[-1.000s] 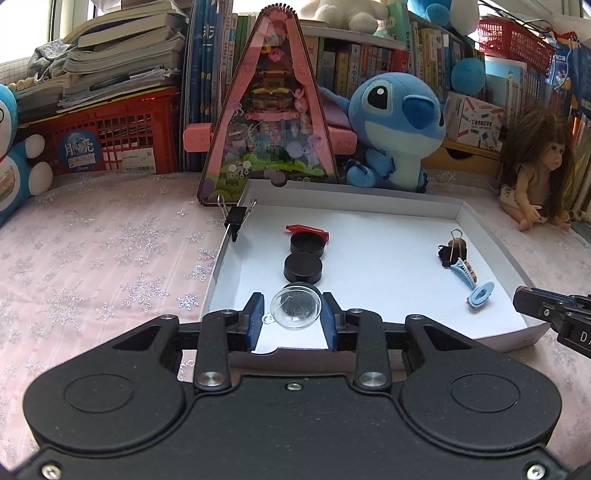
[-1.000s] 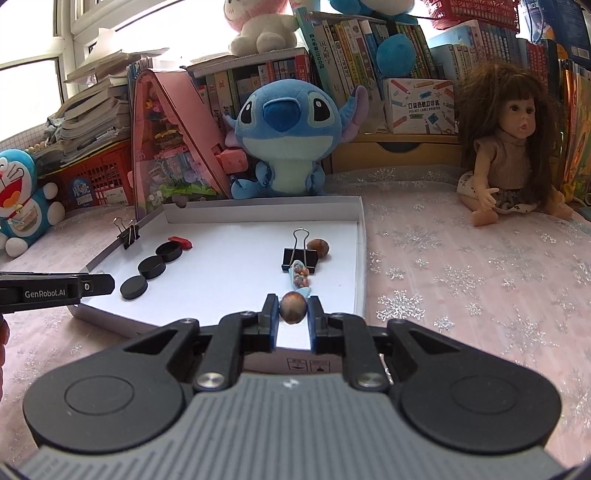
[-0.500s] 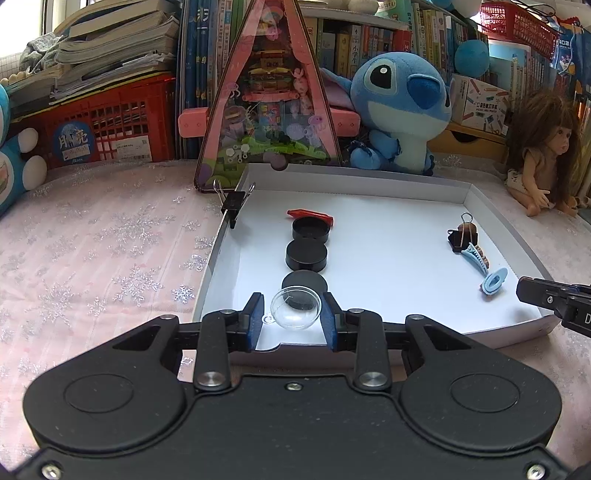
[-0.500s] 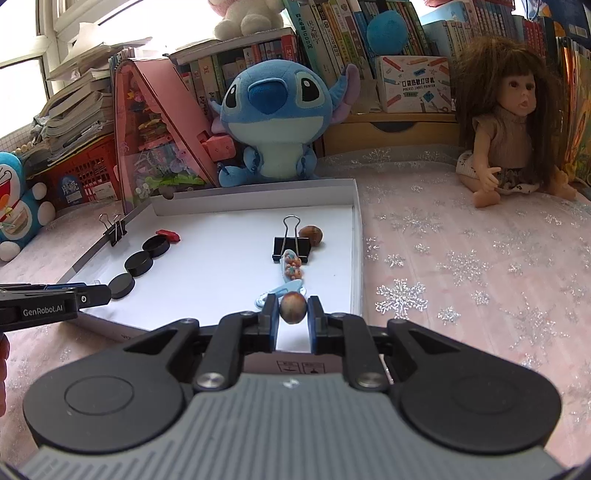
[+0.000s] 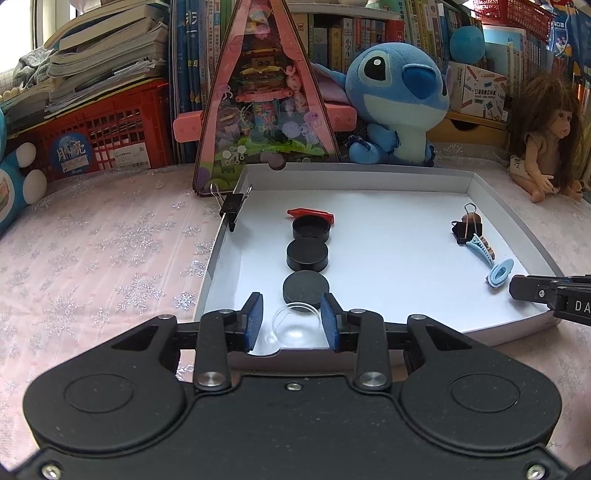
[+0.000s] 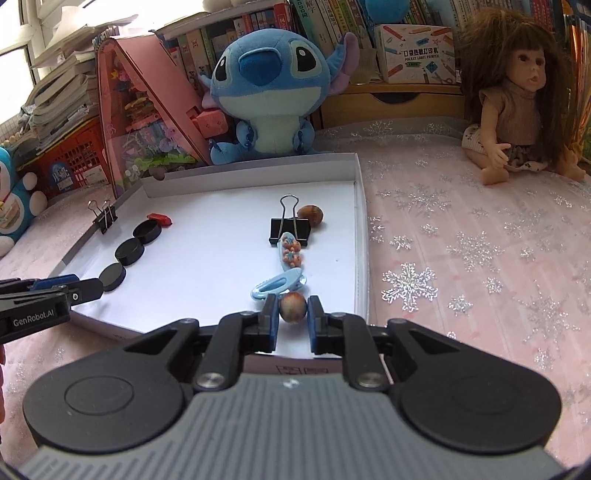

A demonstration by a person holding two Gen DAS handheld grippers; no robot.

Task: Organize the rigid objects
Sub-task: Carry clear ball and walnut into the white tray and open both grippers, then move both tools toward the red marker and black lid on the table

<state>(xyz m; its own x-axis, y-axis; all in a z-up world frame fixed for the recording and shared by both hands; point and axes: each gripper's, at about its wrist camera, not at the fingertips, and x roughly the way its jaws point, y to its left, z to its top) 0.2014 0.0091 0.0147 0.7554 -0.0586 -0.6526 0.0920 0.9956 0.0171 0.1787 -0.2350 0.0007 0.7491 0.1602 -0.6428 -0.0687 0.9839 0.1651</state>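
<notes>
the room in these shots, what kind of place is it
Probably a child's bedroom or playroom at home: packed bookshelves behind, a blue plush toy and a doll sitting on a pink snowflake cloth.

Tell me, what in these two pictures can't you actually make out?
- Left wrist view: the near edge of the clear dome and the tray floor under it, hidden by the left gripper.
- Left wrist view: the brown nut behind the binder clip, mostly covered.
- Right wrist view: the underside of the brown ball in the right gripper, so contact with the tray is unclear.
</notes>
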